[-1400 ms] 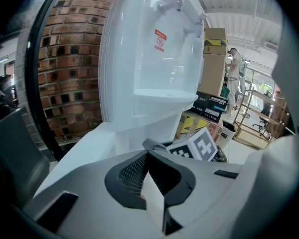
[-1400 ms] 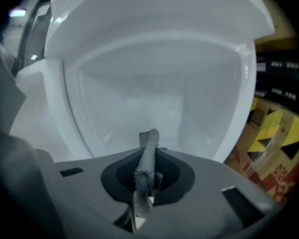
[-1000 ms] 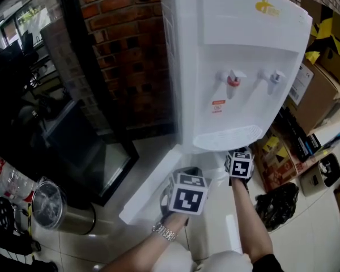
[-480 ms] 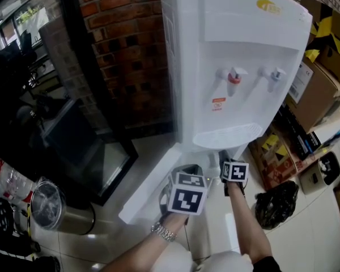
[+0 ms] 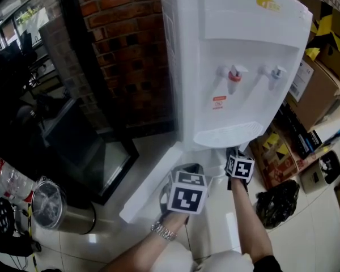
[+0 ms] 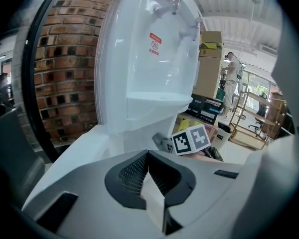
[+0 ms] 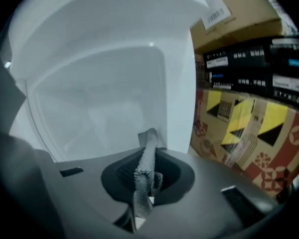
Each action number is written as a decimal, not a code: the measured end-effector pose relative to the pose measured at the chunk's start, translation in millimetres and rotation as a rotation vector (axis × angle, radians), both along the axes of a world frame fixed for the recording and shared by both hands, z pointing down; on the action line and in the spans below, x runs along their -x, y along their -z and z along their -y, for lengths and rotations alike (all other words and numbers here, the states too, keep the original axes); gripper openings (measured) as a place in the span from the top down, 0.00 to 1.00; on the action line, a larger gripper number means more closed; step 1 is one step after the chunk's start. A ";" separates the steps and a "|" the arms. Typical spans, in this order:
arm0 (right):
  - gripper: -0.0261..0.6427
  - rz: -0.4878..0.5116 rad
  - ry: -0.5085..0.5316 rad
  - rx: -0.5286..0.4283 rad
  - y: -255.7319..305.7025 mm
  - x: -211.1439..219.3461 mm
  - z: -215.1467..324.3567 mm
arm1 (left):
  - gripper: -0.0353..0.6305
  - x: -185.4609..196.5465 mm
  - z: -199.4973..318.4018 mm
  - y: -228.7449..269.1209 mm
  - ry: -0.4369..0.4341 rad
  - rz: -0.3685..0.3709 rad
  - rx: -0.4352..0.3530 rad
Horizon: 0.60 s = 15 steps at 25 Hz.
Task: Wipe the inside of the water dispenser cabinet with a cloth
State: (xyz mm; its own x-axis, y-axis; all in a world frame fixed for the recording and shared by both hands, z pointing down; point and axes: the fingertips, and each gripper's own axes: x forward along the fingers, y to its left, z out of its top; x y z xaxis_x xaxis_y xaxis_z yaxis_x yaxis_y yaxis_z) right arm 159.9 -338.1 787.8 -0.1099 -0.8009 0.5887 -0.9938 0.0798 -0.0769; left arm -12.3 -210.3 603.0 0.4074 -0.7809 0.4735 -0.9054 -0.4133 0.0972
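The white water dispenser (image 5: 232, 61) is being seen upright at 12 to 1 o'clock of the head view, with its cabinet door (image 5: 150, 183) swung open toward 7 o'clock and cardboard boxes (image 5: 314, 89) stacked just beside it at 3 o'clock. The cabinet interior (image 7: 99, 98) is being faced squarely by the right hand-held gripper (image 7: 148, 156), whose jaws are being clamped on a grey cloth (image 7: 143, 180). Only a narrow folded strip of it is being pushed out past the tips, near the back wall, and contact there cannot be confirmed. The left hand-held gripper (image 6: 147, 157) is being held at 6 o'clock below the drip tray (image 5: 226, 136), just beside the open door. Its jaws are being drawn together at the tips, with nothing certain being pinched between them. As a judgement, the likeliest trouble is the cloth being dragged out of the jaws as it is rubbed along the wall, since so little of it is being presented. The bare tips would then be scraping the plastic instead of wiping it. The door is not visibly being steadied and could be swung against the right forearm (image 5: 249, 225). Against half a second ago, the right hand-held gripper is being found shifted slightly toward 1 o'clock, up under the tray and close to its place of a second ago, which is being read as a back-and-forth stroke. The left hand-held gripper and the door are being found unchanged.
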 end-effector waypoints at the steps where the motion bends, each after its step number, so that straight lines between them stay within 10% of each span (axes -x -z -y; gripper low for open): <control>1: 0.93 0.011 -0.003 0.044 -14.8 -0.8 -5.3 | 0.95 -0.3 -0.2 -0.1 -0.001 -0.001 0.001; 8: 0.93 0.042 0.051 0.211 -71.4 13.4 -30.3 | 0.95 -3.5 -1.0 -1.4 -0.013 -0.007 0.008; 15: 0.93 0.084 0.093 -0.157 39.6 26.7 2.8 | 0.95 -4.8 -1.5 0.3 -0.019 -0.021 0.010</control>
State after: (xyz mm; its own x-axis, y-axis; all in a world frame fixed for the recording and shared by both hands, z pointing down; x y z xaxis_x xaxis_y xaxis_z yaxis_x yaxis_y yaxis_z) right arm 133.3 -340.8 748.2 -0.2314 -0.8664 0.4425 -0.9722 0.1887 -0.1389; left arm -7.6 -208.8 602.7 0.4320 -0.7682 0.4725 -0.8952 -0.4290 0.1210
